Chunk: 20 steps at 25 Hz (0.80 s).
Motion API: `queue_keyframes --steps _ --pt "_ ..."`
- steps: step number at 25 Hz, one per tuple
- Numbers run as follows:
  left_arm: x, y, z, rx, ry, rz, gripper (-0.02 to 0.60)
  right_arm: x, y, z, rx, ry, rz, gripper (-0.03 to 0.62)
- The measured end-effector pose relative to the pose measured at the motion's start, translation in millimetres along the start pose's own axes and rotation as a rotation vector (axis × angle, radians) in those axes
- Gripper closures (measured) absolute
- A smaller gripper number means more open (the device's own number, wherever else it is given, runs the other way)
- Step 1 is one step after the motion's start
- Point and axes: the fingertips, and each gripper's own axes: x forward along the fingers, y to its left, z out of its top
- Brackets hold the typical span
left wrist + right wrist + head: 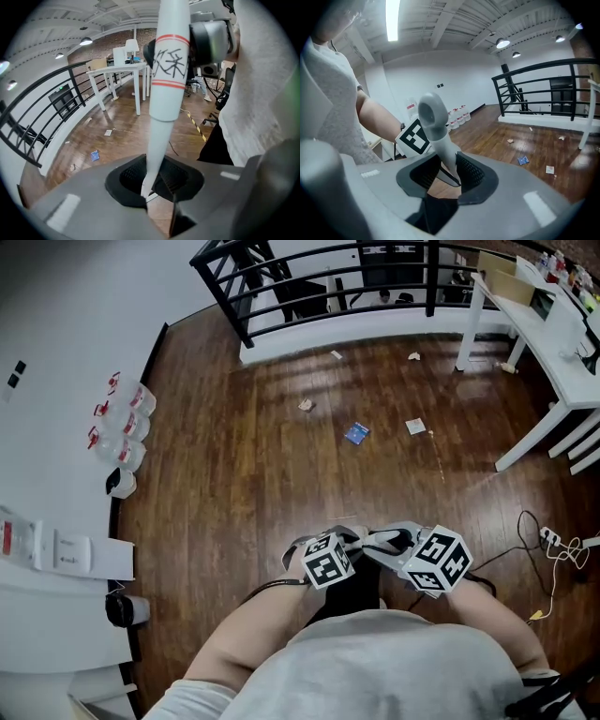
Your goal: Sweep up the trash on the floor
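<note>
left gripper (154, 182): jaws are clamped on a white pole (168, 75) with red bands and black writing, probably the broom shaft
right gripper (449, 174): jaws are closed on a grey handle (433, 117) that ends in a hanging loop
where both are: held close together by the body, well back from the black railing (432, 282)
trash: a blue packet (356, 433), a white paper scrap (415, 426) and a crumpled bit (306, 405) are scattered on the wood floor (234, 484) a little in front of the railing. smaller bits (413, 356) lie just beside its base
step in hand (a guess): nothing looks swept yet, so the tool needs to be carried toward the railing first
doing it well: the bits by the railing base are best pulled away from it into one pile with the packet. short low strokes are advised, since light paper gets flicked about easily
hidden: no brush head is shown in any view, and no dustpan is seen either
hard to tell: whether pole and handle are one tool or two can't be worked out
</note>
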Motion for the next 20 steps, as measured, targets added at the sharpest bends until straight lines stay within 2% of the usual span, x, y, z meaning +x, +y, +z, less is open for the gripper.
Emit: queue_keyframes --steps 6,12,20 --pt "-6.5 66.4 -12.4 -0.028 -0.003 0.003 0.495 37.6 -44.6 37.5 -0.004 0.008 0.047 0.474" --pt "-13.0 159.6 -31.3 -0.058 -0.005 -0.029 0.495 91.8 -111.0 88.0 0.044 0.028 0.076 0.473" --pt "-24.5 292.5 -47.4 -0.042 0.011 -0.082 0.495 158.3 -204.8 164.4 0.083 0.061 0.065 0.474"
